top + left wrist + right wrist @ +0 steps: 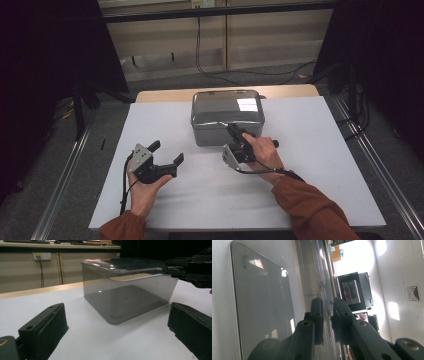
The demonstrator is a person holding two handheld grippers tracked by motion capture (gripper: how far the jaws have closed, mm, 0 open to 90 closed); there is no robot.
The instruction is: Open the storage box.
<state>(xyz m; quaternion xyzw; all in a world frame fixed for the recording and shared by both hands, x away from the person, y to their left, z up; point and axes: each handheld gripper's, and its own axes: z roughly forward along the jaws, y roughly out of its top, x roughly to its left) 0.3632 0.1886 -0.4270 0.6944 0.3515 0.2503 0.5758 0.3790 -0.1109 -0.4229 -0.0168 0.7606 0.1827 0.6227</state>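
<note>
A smoky see-through plastic box [227,131] with a lid [227,104] stands at the back middle of the white table [310,165]. My right gripper [233,129] reaches the box's near edge from the front and is shut on the lid's rim. In the right gripper view the jaws [328,312] pinch that thin rim [325,290], with the box wall [262,302] beside them. My left gripper [167,152] rests in a hand at the front left, open and with nothing in it. The left gripper view looks between its wide jaws [116,315] at the box [130,297], lid [125,266] and right gripper [185,271].
The wooden tabletop's back edge [160,94] shows behind the white sheet. Metal rails [65,170] run along the floor on both sides, and cables [240,72] lie on the floor behind the table. A wall socket [42,256] sits on the far wall.
</note>
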